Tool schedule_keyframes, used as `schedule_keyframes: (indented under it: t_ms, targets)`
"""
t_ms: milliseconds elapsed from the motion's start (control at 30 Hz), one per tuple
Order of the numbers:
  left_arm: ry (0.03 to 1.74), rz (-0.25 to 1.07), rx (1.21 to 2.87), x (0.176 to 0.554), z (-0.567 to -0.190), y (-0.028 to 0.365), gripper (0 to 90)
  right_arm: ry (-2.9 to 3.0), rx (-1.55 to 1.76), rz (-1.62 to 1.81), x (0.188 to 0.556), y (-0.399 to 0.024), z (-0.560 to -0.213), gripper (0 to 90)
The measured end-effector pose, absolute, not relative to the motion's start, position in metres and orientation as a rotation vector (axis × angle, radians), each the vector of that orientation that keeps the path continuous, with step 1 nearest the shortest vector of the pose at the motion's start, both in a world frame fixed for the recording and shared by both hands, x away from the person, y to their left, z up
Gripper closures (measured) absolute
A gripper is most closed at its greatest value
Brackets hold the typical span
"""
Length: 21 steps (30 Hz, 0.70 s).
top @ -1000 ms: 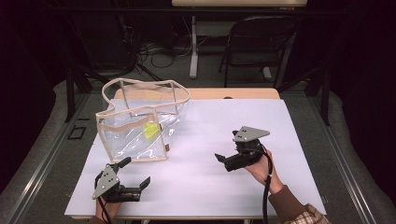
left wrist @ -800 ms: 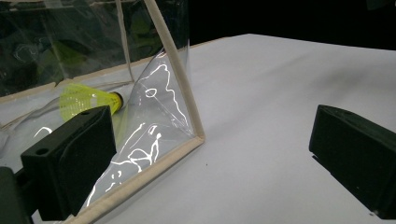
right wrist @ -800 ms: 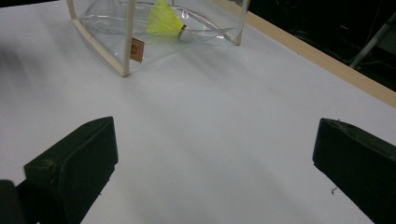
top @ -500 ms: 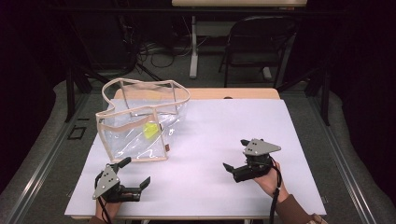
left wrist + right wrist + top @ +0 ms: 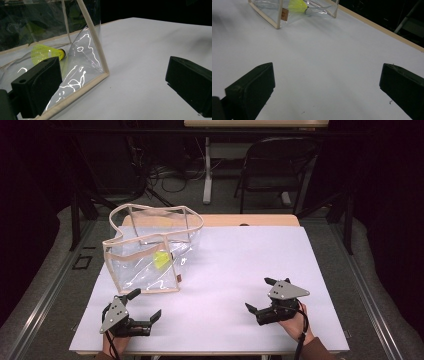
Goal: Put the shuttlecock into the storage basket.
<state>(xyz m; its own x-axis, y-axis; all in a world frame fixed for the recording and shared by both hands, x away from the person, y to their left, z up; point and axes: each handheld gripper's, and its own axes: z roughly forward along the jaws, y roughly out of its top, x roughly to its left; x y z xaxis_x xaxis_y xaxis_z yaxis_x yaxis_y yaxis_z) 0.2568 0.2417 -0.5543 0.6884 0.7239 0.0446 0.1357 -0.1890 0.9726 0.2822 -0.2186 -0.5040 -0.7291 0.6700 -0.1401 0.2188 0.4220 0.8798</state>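
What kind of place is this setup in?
Probably a lab or workshop recording station: a white-topped table under dark surroundings, loose black cables on the floor behind it, and a black folding chair beside a second desk.

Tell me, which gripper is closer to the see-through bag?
Left. The left gripper sits just in front of the see-through bag, by its near corner. The right gripper is well off to the bag's right, across bare table.
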Motion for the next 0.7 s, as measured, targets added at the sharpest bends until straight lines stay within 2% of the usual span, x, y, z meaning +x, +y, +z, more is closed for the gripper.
schedule_keyframes:
  t_ms: [700]
  targets:
    - [0.700, 0.616, 1.722, 0.258, -0.555, 0.241, 0.4, 2.153, 0.704, 1.258, 0.255, -0.234, -0.529, 0.0]
